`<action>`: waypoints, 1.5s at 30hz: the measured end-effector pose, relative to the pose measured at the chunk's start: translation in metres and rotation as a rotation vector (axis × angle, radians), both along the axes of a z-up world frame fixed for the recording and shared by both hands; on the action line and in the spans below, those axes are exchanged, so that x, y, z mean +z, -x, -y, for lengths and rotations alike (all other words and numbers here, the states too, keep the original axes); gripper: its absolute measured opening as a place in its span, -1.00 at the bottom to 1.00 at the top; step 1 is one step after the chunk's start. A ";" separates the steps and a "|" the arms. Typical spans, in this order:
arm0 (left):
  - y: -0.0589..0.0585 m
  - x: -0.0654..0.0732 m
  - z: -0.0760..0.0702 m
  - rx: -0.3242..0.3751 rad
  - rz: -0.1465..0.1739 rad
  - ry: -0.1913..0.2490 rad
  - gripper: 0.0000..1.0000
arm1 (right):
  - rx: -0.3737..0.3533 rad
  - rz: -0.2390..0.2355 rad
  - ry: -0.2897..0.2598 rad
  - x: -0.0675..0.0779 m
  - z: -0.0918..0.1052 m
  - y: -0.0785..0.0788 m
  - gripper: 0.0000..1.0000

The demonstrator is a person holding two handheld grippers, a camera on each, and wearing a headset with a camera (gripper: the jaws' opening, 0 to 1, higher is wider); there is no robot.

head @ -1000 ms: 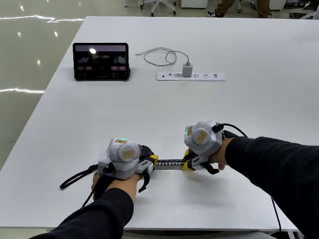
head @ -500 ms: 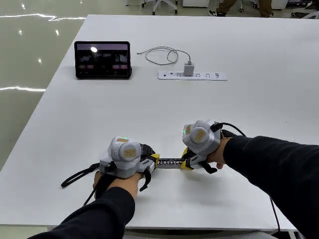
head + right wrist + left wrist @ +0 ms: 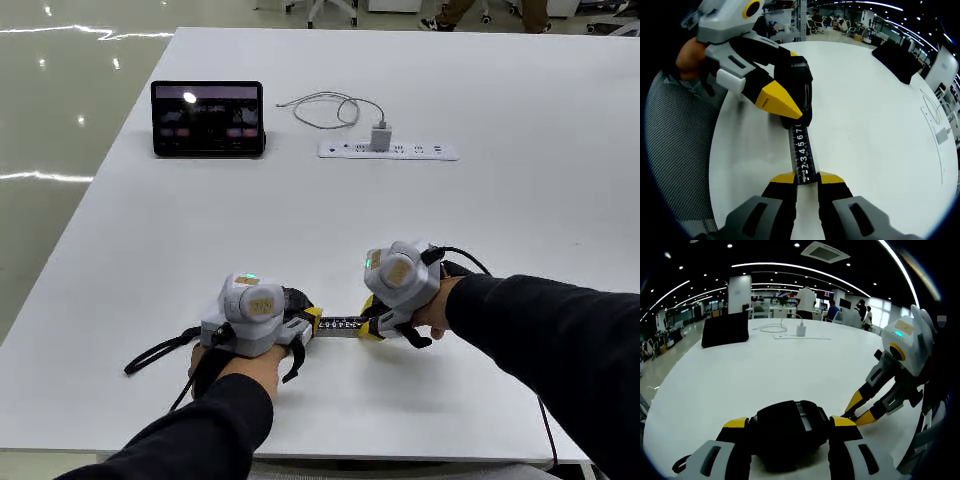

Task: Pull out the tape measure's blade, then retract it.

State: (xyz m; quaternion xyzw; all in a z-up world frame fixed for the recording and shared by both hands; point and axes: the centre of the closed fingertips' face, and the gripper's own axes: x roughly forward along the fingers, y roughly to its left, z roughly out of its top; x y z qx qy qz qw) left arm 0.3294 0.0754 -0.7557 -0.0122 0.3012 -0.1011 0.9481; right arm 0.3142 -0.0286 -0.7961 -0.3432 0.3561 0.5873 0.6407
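Observation:
My left gripper (image 3: 308, 320) is shut on the black tape measure case (image 3: 294, 303) near the table's front edge. In the left gripper view the case (image 3: 790, 432) fills the gap between the yellow-tipped jaws of my left gripper (image 3: 789, 422). A short length of blade (image 3: 340, 324) runs right from the case to my right gripper (image 3: 367, 328). In the right gripper view my right gripper (image 3: 802, 177) is shut on the blade's end, and the numbered blade (image 3: 801, 147) leads up to the case (image 3: 799, 82).
A dark tablet (image 3: 207, 118) stands at the back left of the white table (image 3: 480, 200). A power strip (image 3: 388, 151) with a charger and a white cable (image 3: 330, 108) lies behind. A black strap (image 3: 155, 352) trails left of my left hand.
My right gripper has moved a little left toward the left one, and the length of blade showing between them is shorter. The left gripper has stayed put.

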 end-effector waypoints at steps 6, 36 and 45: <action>0.000 0.000 0.000 0.001 -0.001 0.002 0.17 | -0.003 -0.003 0.002 -0.001 -0.003 0.000 -0.78; 0.000 0.000 0.000 -0.005 -0.004 0.013 0.15 | -0.011 -0.011 -0.050 0.000 -0.023 0.002 -0.77; 0.000 0.000 0.000 -0.005 -0.005 0.015 0.15 | -0.015 -0.011 -0.057 0.001 -0.026 0.002 -0.77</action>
